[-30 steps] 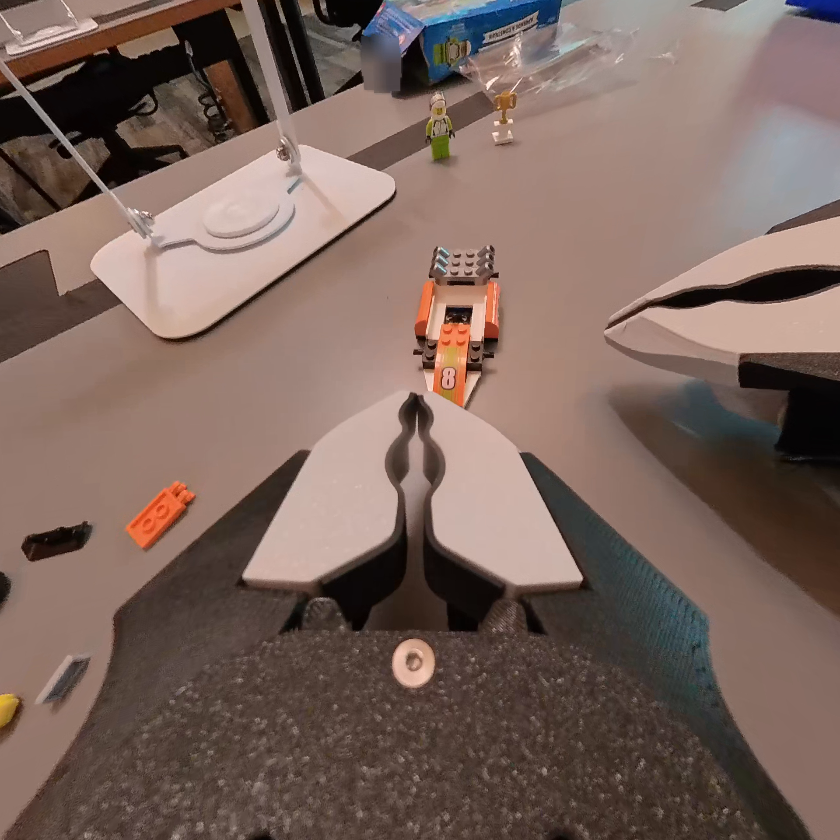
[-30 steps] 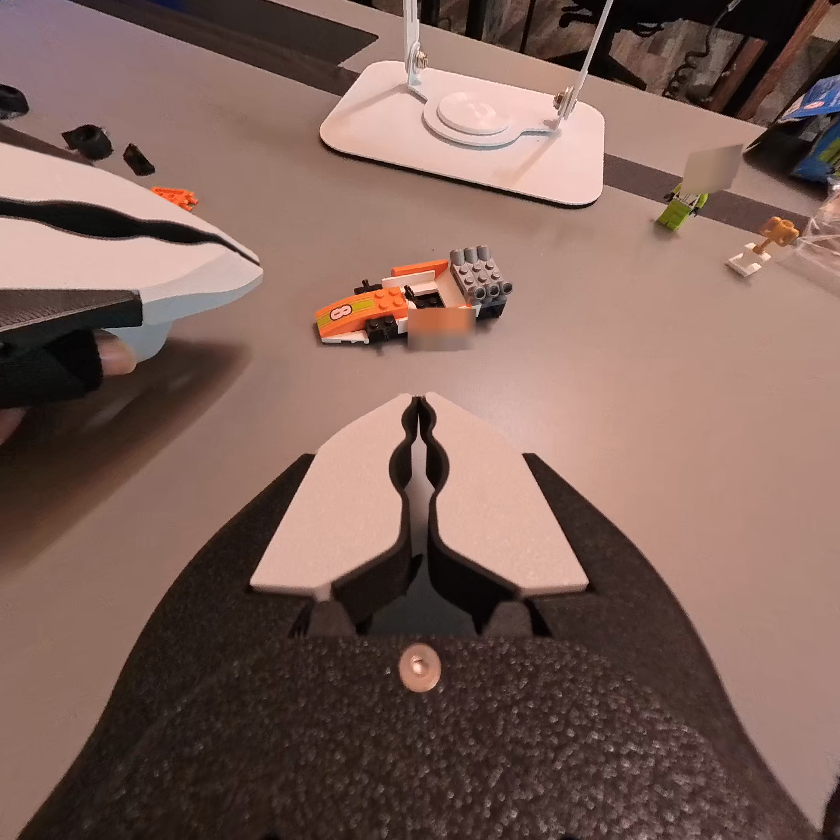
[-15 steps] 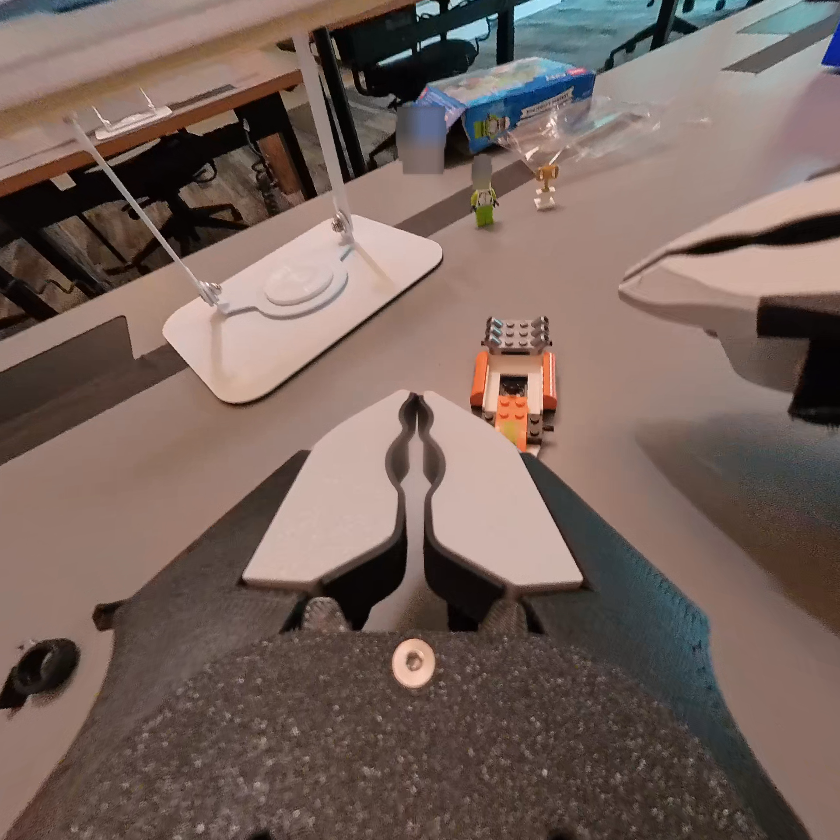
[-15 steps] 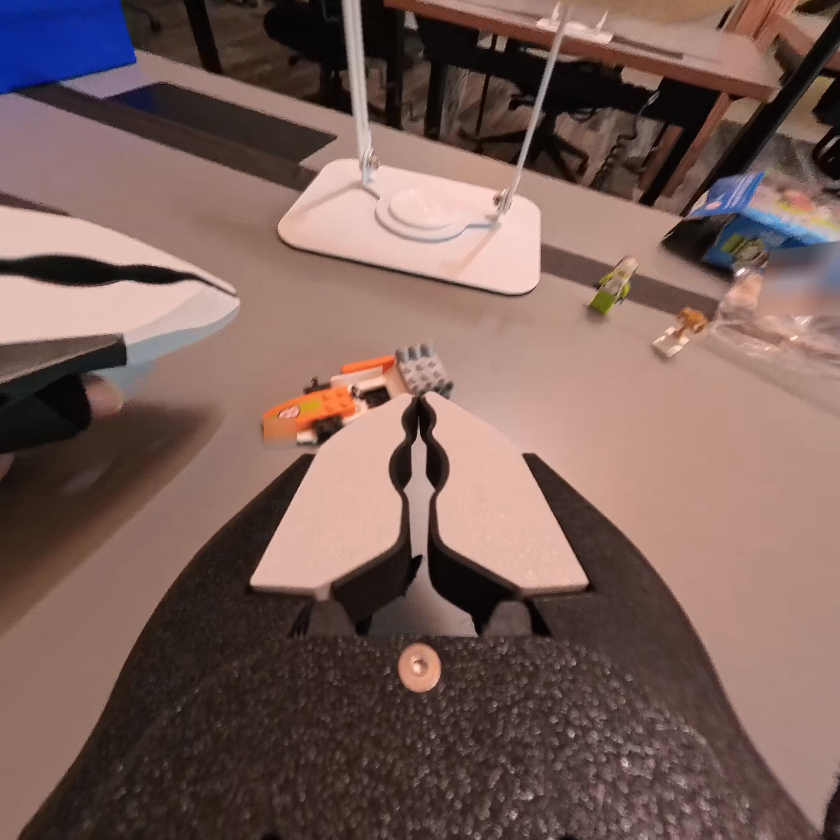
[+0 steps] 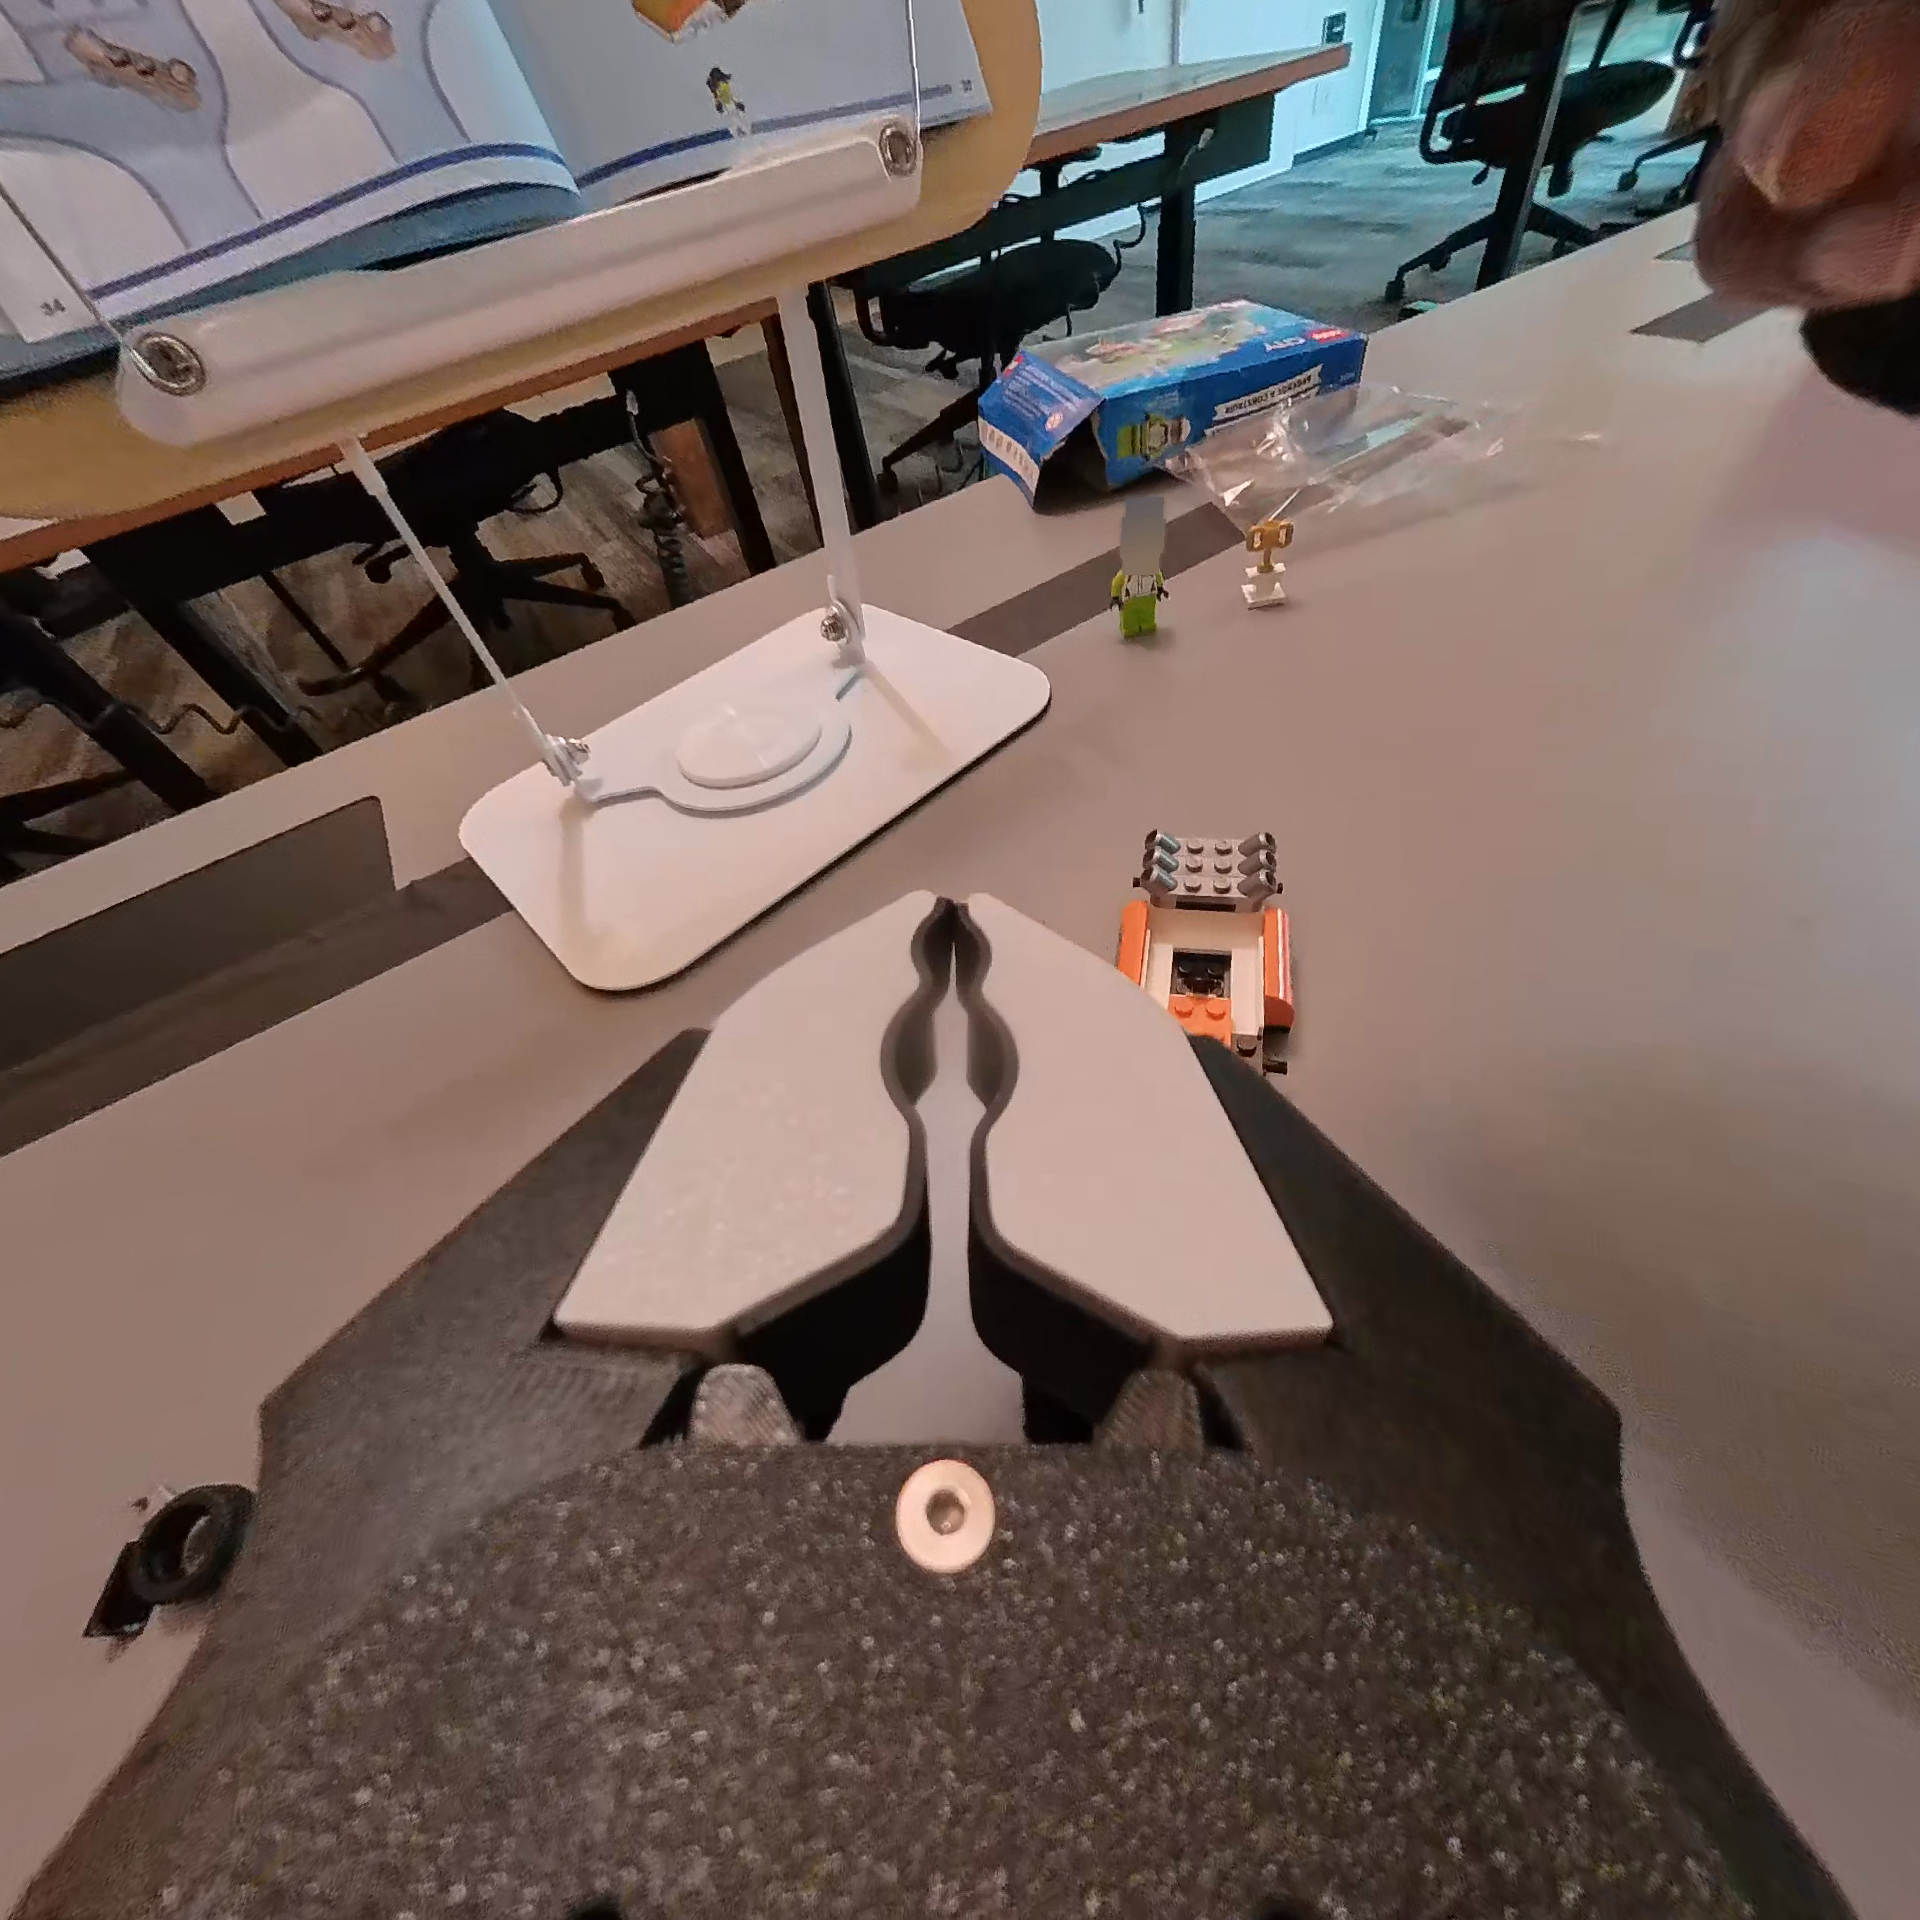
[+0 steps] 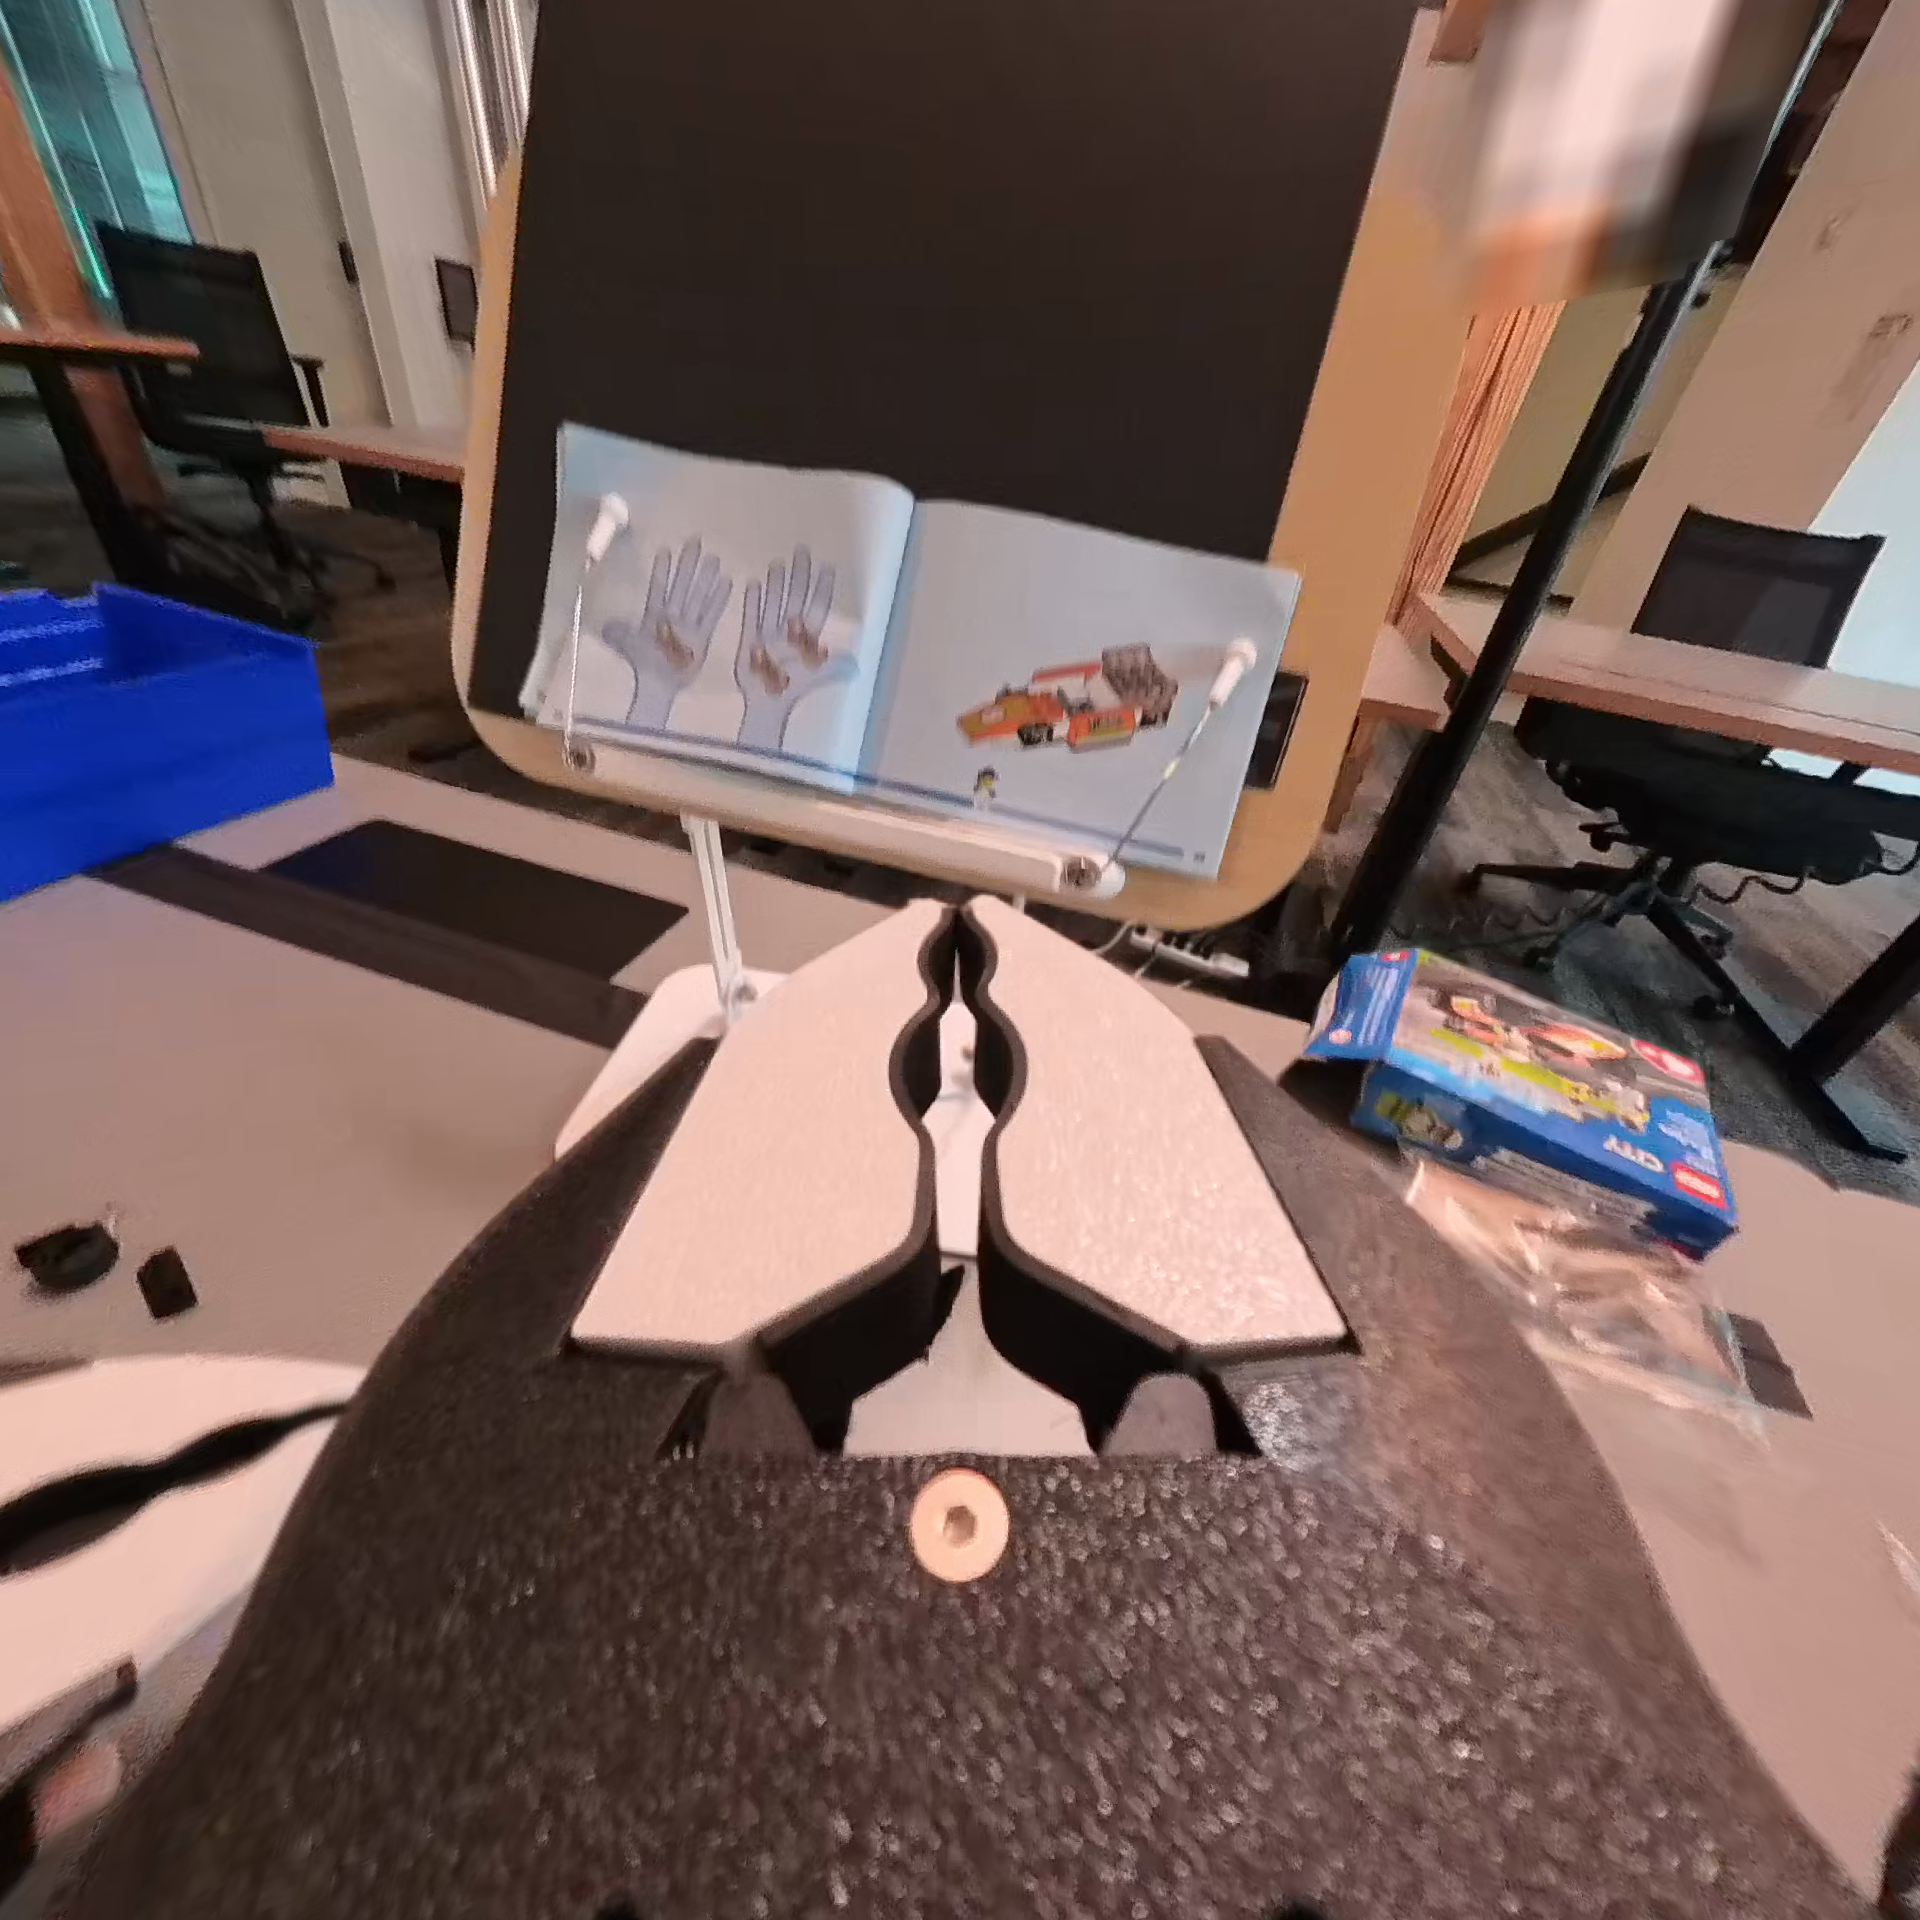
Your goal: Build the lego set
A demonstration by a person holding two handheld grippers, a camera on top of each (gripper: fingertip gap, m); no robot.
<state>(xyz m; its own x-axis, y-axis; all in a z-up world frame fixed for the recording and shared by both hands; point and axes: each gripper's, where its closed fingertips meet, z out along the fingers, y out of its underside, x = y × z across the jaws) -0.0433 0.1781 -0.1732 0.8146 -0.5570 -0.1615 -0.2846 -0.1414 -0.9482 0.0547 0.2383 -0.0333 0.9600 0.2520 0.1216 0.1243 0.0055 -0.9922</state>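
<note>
Lego car [image 5: 1210, 951], orange and white with a grey studded block at its far end, sits on the grey table [image 5: 1507, 831] just right of the left hand-held gripper [image 5: 952, 914]; its near end is hidden behind that gripper's right finger. The left hand-held gripper has its 2 fingers pressed together at the tips and holds nothing. The right hand-held gripper [image 6: 956, 920] is likewise closed at the tips and empty, raised and pointed at the instruction booklet [image 6: 894, 644], which lies open on a white book stand [image 5: 748, 790].

Beyond the car, a minifigure [image 5: 1140, 592] in lime green stands upright, with a small gold trophy [image 5: 1268, 561] just to its right. Farther back lie a blue set box [image 5: 1174, 405] on its side and a clear plastic bag [image 5: 1382, 436] touching it.

A black tyre [image 5: 187, 1538] lies on the table at the lower left of the left wrist view. 2 small black pieces [image 6: 104, 1262] lie at the left of the right wrist view.
</note>
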